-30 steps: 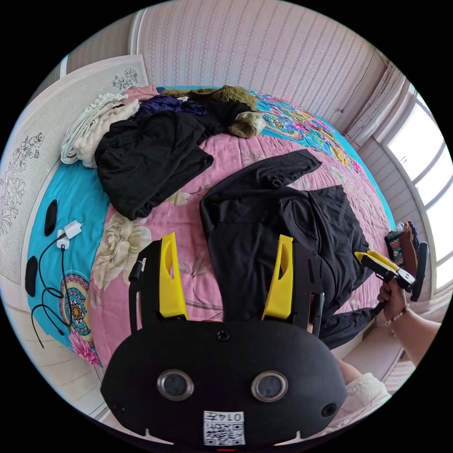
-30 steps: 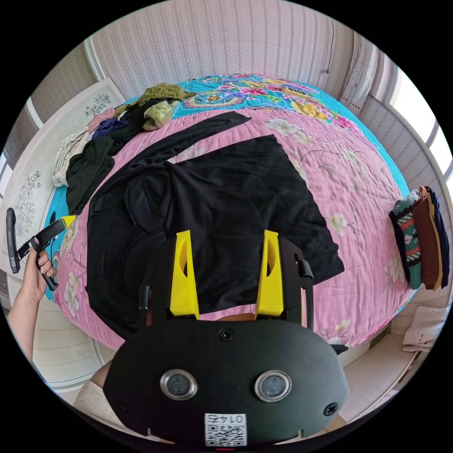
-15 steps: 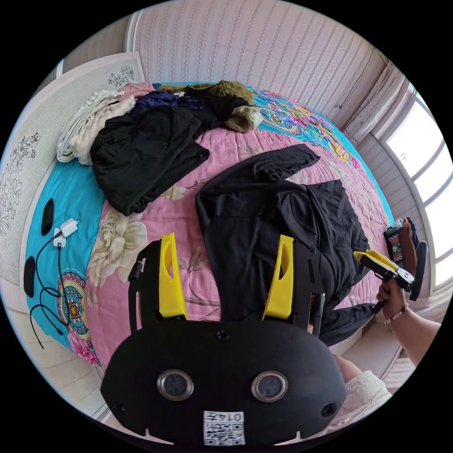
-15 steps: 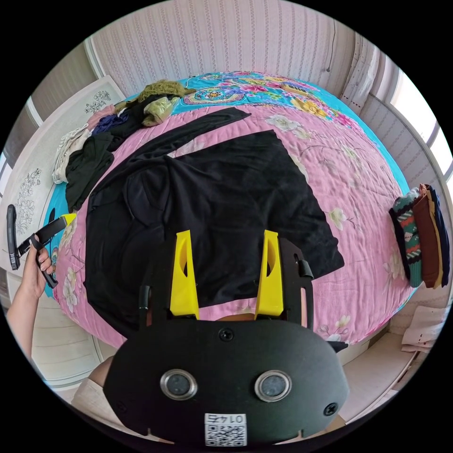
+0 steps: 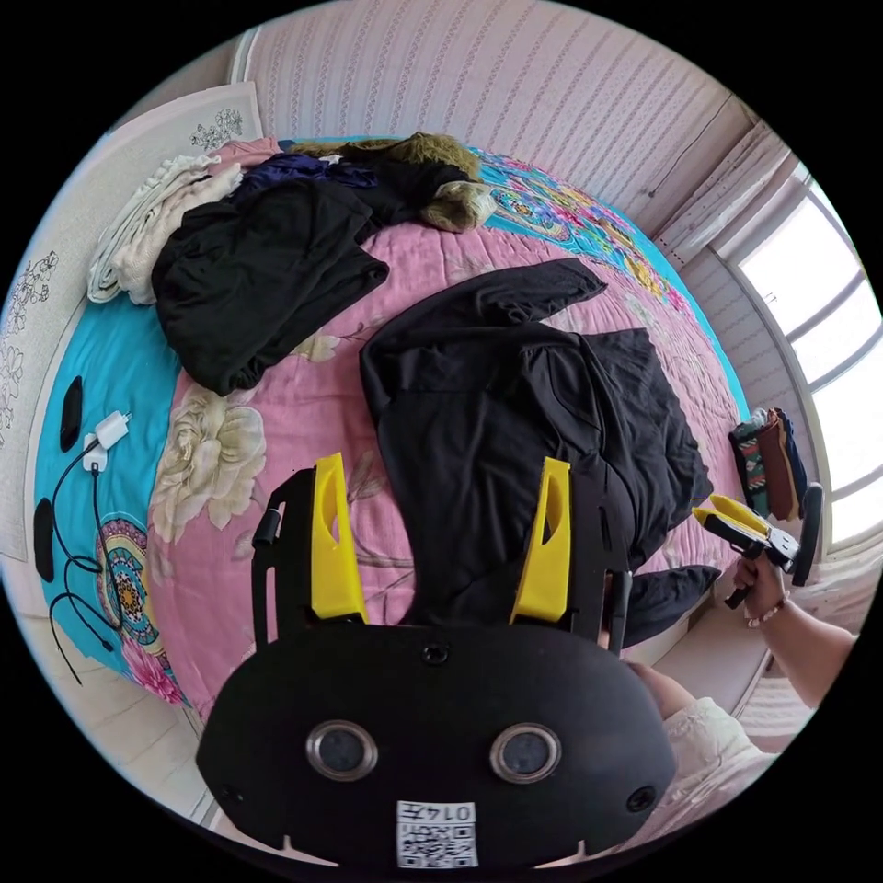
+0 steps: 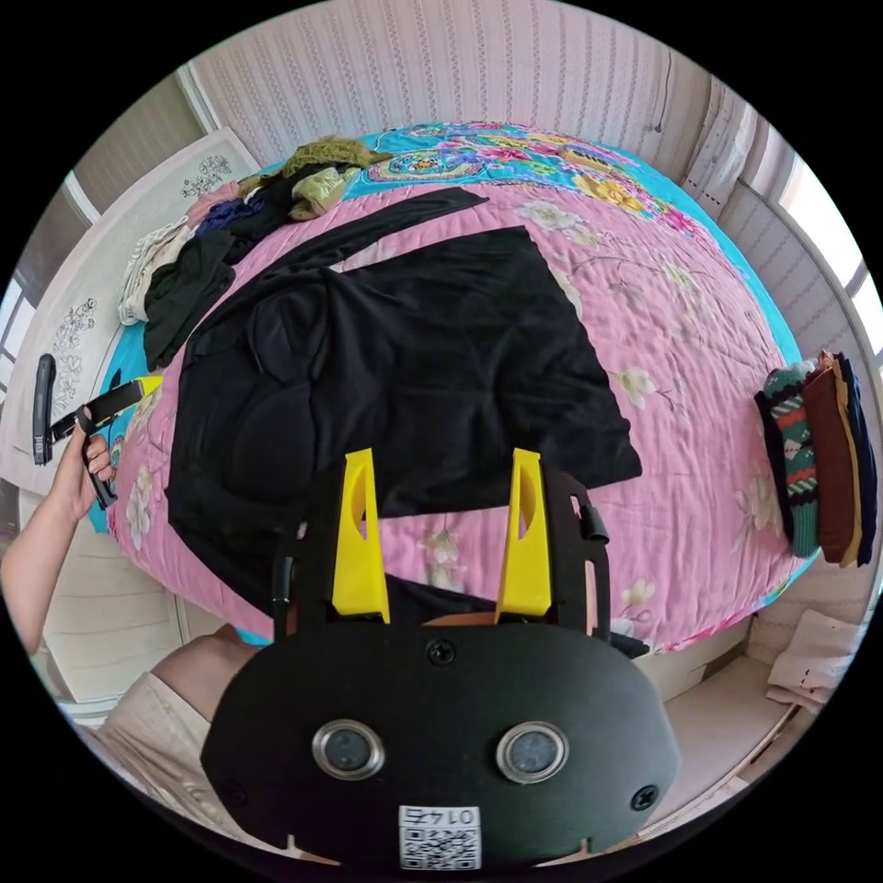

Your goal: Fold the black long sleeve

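A bed (image 6: 699, 441) under a pink flowered quilt takes up most of both views. The black top (image 6: 405, 359) lies spread across its middle, one sleeve (image 6: 386, 225) stretched toward the far end, the near hem hanging over the bed's edge and partly hidden behind each gripper's body. A heap of clothes (image 5: 267, 248) sits near the headboard; its separate pieces are hard to tell apart. A folded stack (image 6: 819, 460) stands at the bed's other side, cut by the fisheye rim. The left gripper (image 5: 440, 538) hovers over the top with jaws spread wide, holding nothing. The right gripper (image 6: 441, 533) also stands open and empty. A charger and cable (image 5: 92, 469) lie on the blue border.
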`<state>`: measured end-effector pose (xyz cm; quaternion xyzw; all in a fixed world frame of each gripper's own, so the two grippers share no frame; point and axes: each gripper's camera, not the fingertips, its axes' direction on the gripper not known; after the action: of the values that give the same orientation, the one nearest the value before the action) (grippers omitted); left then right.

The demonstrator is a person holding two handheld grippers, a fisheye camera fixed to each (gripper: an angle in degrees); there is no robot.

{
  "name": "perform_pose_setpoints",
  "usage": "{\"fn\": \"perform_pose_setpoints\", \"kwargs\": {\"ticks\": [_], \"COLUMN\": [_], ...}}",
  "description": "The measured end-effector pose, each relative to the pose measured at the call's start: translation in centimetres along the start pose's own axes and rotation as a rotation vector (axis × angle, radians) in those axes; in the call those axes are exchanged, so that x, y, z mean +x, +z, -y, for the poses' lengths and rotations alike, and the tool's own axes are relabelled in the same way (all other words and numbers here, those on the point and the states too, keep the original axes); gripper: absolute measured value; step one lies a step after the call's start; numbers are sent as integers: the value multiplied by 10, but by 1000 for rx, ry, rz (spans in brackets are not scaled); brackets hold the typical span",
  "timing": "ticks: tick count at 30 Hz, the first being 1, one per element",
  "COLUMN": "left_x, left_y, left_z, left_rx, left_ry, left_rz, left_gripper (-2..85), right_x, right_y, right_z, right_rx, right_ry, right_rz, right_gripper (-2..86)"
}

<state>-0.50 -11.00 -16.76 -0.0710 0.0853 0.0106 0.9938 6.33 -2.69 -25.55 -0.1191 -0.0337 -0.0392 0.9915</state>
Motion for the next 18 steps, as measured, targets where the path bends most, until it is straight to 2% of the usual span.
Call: {"fn": "perform_pose_setpoints", "kwargs": {"ticks": [9, 18], "left_x": [41, 49], "left_y": [1, 4], "left_z": [-49, -86], "left_rx": [-96, -33], "left_ry": [103, 124], "left_rz": [-4, 81], "left_gripper": [274, 275], "right_x": [49, 74], "right_y": [-14, -12], "right_z": [-64, -61], "right_rx": [-113, -85], "right_ry": [5, -144], "right_rz": [-13, 4], "right_gripper": [196, 202]}}
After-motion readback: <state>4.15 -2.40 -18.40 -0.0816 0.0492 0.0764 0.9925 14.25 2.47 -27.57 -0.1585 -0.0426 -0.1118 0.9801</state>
